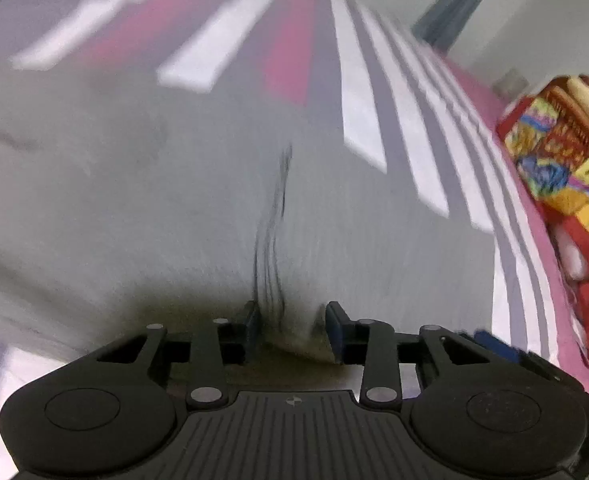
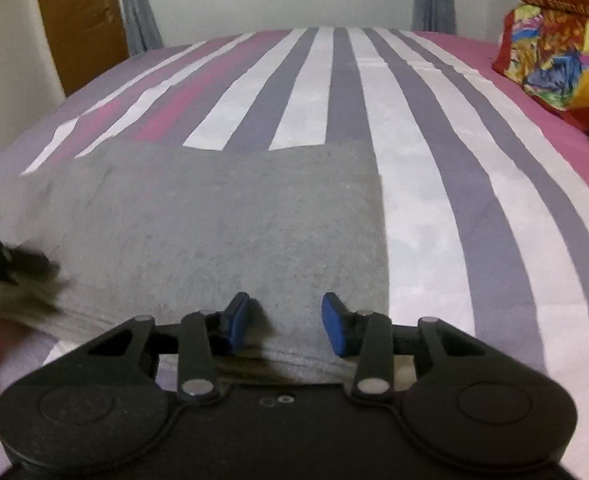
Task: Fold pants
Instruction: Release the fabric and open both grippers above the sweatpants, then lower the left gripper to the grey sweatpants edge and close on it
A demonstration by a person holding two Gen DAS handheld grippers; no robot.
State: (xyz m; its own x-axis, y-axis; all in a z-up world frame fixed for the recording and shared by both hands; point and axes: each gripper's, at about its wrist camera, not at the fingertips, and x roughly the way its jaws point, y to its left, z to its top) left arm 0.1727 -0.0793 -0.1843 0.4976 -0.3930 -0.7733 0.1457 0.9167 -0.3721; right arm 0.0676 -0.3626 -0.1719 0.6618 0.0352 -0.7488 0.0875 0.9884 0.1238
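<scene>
Grey pants [image 2: 222, 232] — soft, fleecy knit, matte, folded into a rough rectangle with one straight right edge and a rounded hem at the near side. They lie flat on the bed, on the left-centre of the bedspread [image 2: 434, 184]. The spread is smooth woven cotton, long stripes in white, grey-violet and magenta, pink at the far right border.

One pair of pants, two grippers, one bright patchwork bundle [image 2: 554, 60] at the right edge of the bed — red, yellow, blue, crumpled. One wooden door [image 2: 82, 20] at far left, two grey curtains [image 2: 138, 20] flanking a window.

Right gripper [image 2: 286, 322]: tilted down over the near hem, blue pads apart, grey cloth lying between them, pads not visibly pressing on it.

Left gripper [image 1: 292, 328]: also angled down, close over the fabric; the view is motion-blurred. Its dark pads stand apart, with a pinched ridge of grey cloth rising between them, creases running away from the tips. The left pad looks to touch the ridge; the right pad shows a gap. Whether it grips, I cannot tell.
</scene>
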